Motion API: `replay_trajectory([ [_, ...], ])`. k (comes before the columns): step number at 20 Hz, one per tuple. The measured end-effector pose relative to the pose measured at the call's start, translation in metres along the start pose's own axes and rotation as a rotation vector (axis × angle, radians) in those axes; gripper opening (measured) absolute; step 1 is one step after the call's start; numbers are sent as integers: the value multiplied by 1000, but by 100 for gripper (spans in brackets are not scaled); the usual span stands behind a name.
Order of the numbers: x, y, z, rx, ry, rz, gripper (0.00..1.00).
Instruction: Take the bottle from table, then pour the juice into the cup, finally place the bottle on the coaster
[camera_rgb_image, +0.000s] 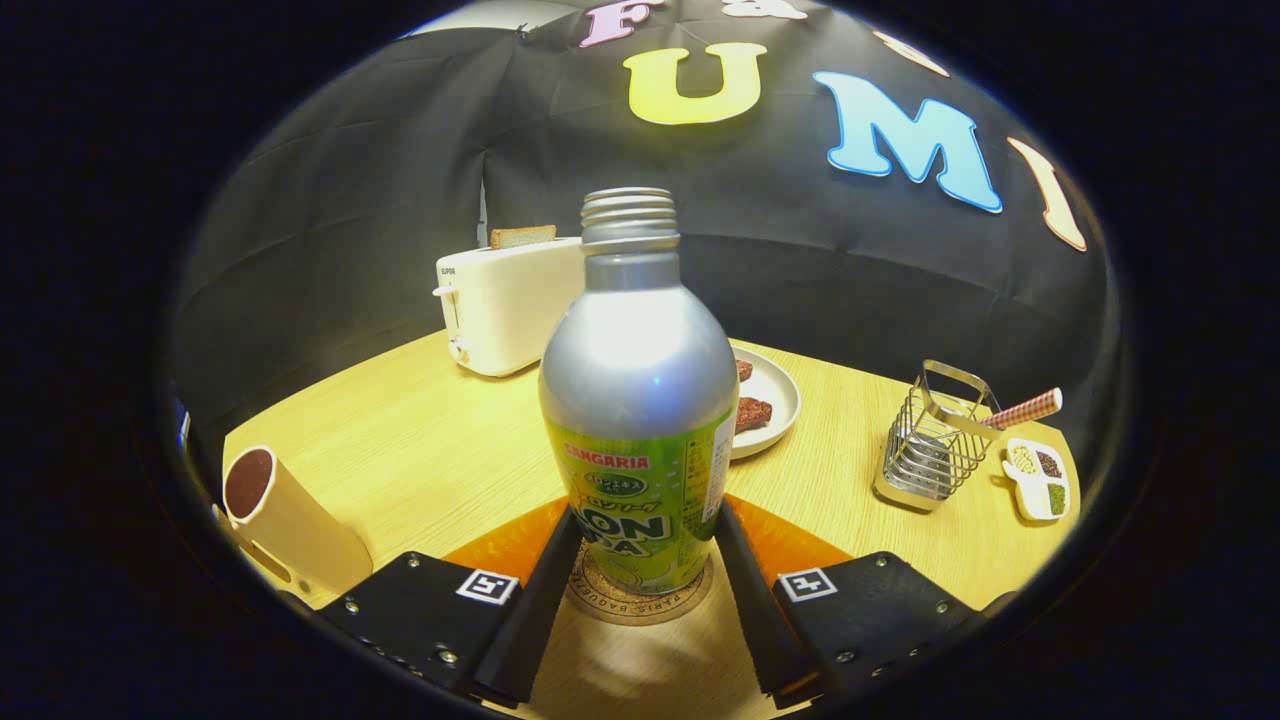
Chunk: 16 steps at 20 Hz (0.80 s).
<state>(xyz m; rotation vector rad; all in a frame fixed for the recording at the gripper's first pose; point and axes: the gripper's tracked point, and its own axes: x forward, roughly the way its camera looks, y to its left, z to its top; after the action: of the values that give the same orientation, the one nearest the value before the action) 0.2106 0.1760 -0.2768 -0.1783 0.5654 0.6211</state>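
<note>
While the gripper (640, 545) sits low over the wooden table (420, 450), its two fingers stand on either side of the bottle (640, 400), each finger's inner edge lying right against the lower part of the green label. Both seem to press on the bottle, so the tongs appear closed on it, though the contact itself is hard to make out at the edges. The bottle stands upright between the fingers, silver above and green below, with its threaded neck bare and no cap on it. Its base rests on the round cork coaster (640, 605), which lies on the table between the fingers and shows in front of the bottle's foot. An orange mat (790, 545) shows under the coaster, beside and beyond the fingers.

Off to the left of the fingers, well apart from the bottle, stands the cup (285, 520), pale outside and holding a dark liquid. Beyond the bottle a white toaster (505, 305) holds a slice of bread (522, 236). Just behind the bottle's right side lies a white plate (775, 400) with brown pieces of food. Farther right stands a wire holder (930, 440), and beside it a small white dish (1038, 480) of seeds.
</note>
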Motion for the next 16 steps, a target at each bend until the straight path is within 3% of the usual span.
replay_trajectory([
  [4,-1,1,-3,3,9,6,81],
  [5,-2,1,-4,-3,13,10,90],
  [7,-3,1,-6,-27,20,3,97],
  [16,-50,-8,20,-38,-27,-99,97],
])
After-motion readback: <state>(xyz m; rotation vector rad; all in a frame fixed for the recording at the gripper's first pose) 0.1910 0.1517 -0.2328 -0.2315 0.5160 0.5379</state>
